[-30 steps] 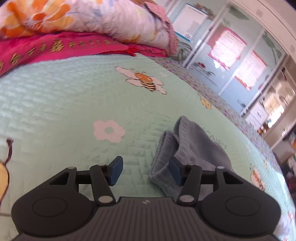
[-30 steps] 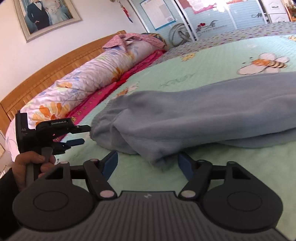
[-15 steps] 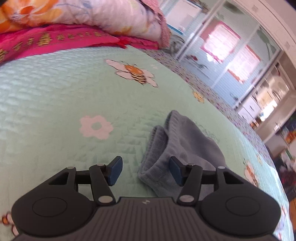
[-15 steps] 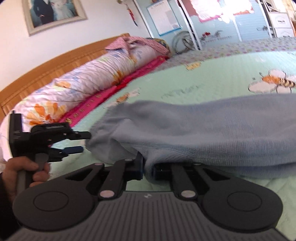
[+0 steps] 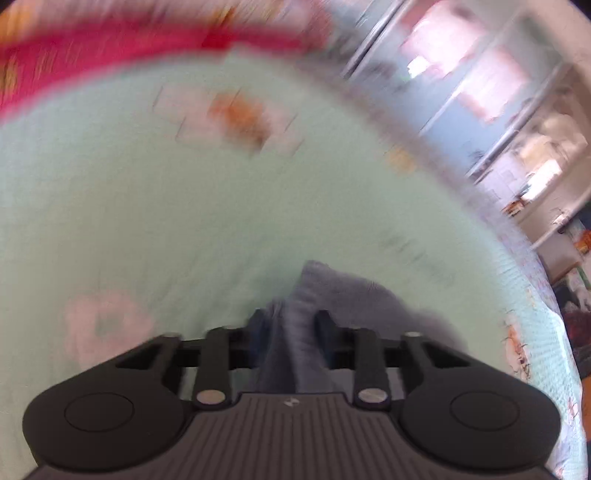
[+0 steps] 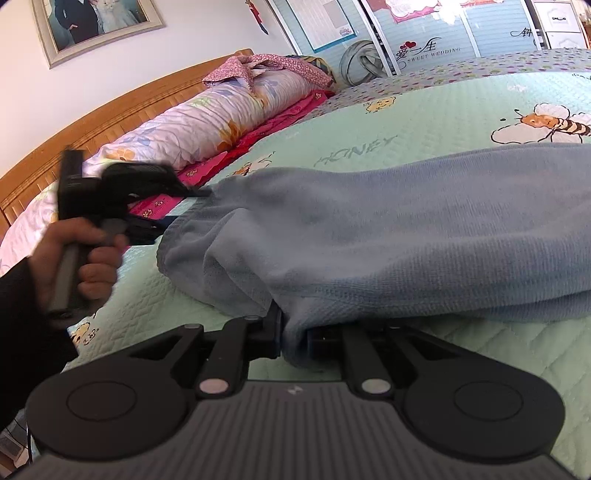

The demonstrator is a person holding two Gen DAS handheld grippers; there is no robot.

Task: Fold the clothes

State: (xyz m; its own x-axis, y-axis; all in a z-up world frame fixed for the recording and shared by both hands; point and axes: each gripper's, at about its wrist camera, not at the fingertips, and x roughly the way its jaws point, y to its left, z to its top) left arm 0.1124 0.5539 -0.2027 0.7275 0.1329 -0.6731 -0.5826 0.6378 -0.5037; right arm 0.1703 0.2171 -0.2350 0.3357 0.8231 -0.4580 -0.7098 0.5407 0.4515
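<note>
On a bed spread with a mint-green quilted coverlet [image 6: 443,110] printed with bees and the word "HONEY", a blue-grey knit garment [image 6: 406,229] lies stretched across the middle, its open hem end toward the headboard side. The right gripper [image 6: 293,338], seen from its own wrist camera, has its 2 fingers clamped tight on a fold of the garment's near edge, the cloth bunched between the pads. The left gripper [image 5: 286,326], held in a person's hand [image 6: 85,258] below a dark sleeve, sits at the garment's hem on the far left in the right wrist view; its fingers are closing, with a ridge of the blue-grey fabric standing between them. The left wrist view is heavily blurred, so whether the pads already press the cloth cannot be told. Beyond the garment, a floral bolster [image 6: 207,122] rests on a pink cloth [image 6: 280,118] against the wooden headboard [image 6: 110,122], beneath a framed photograph [image 6: 96,26] on the wall.
</note>
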